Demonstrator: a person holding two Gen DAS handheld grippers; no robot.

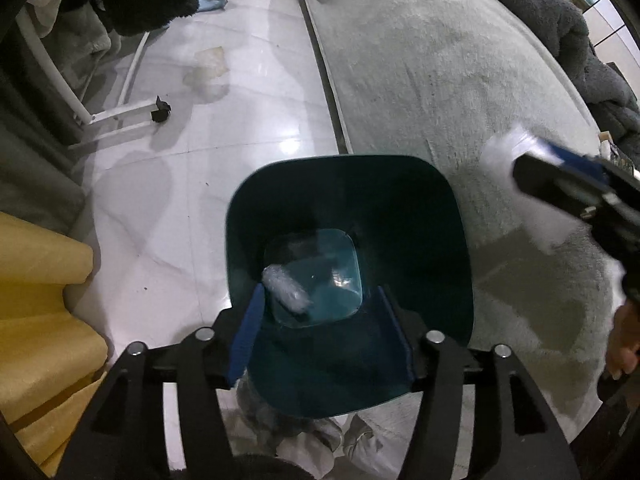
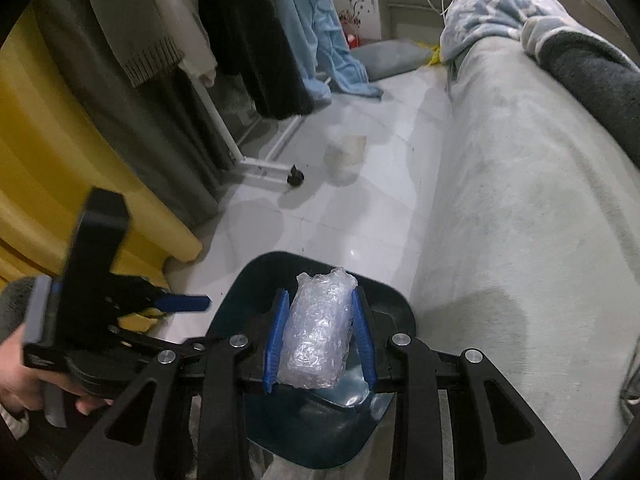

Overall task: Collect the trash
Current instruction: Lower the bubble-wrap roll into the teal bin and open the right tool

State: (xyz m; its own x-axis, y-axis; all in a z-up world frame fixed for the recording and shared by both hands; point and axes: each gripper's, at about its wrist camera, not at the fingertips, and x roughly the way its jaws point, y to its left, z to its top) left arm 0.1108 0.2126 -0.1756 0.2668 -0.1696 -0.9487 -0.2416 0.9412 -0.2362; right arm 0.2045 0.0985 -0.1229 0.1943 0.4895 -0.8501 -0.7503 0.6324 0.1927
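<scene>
My left hand-held gripper [image 1: 324,332] hangs over the dark teal bin [image 1: 420,216], jaws spread w/ nothing between; a crumpled plastic wad [image 1: 286,290] lies at the bin's bottom. My right hand-held gripper [image 2: 320,328] pinches a bubble-wrap bundle [image 2: 320,332] above the bin's rim, beside the grey sofa [image 2: 520,200].

grey sofa [image 1: 440,80], white floor [image 1: 248,120], yellow curtain [image 2: 60,152]
</scene>
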